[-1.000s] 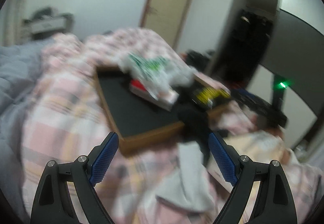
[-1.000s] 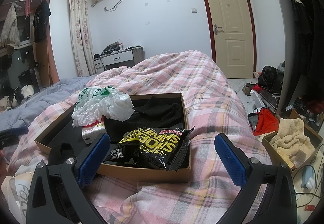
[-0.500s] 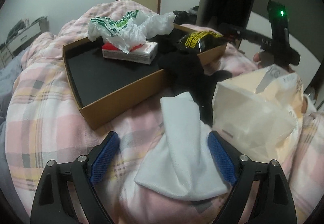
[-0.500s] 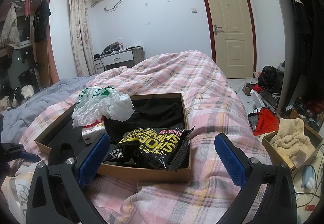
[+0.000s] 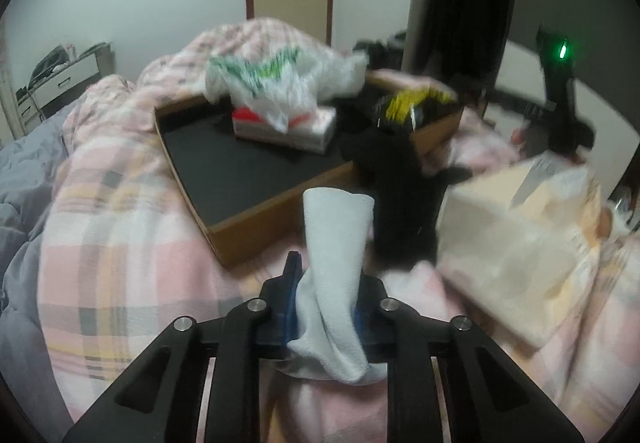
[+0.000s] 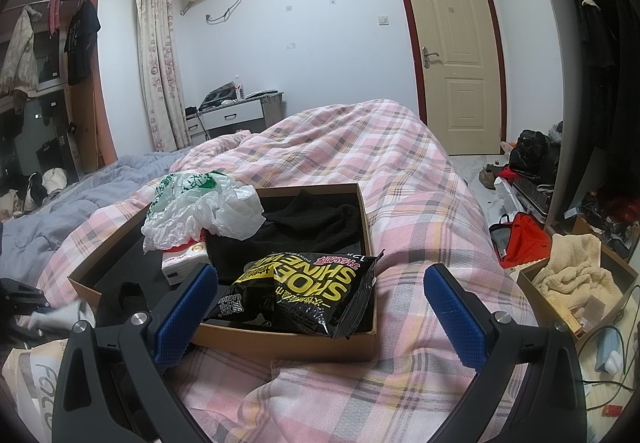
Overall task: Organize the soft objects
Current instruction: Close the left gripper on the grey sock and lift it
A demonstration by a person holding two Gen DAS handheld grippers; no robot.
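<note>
- Right, my left gripper (image 5: 325,293) has just been closing, and its blue pads now pinch the soft pale-grey folded cloth (image 5: 335,243) near its lower end, so the rest of the cloth stands up out of the jaws.
- I take the shallow brown cardboard box with the black lining (image 5: 256,179) as my landmark: the pinched cloth is just in front of its near corner, over the pink plaid quilt (image 5: 120,211), not yet inside.
- To the right of the cloth, against the same front wall of the box, a black soft garment (image 5: 400,187) slumps half over the rim; further right lies a cream paper bag (image 5: 508,243).
- Inside the box, toward its back, a crumpled white-and-green plastic bag (image 5: 280,83) sits on top of a red-and-white tissue pack (image 5: 288,127), and a black-and-yellow foil pouch (image 6: 304,291) lies at the corner nearest my right hand.
- My right gripper (image 6: 320,307) hangs in front of that pouch corner with its jaws wide apart and nothing between them; I judge it is parked there so the left has room.
- The left half of the box floor is bare, which I reckon is where the cloth belongs.
- A low pinch leaves the cloth floppy, so I'd expect it to droop when lifted.
</note>
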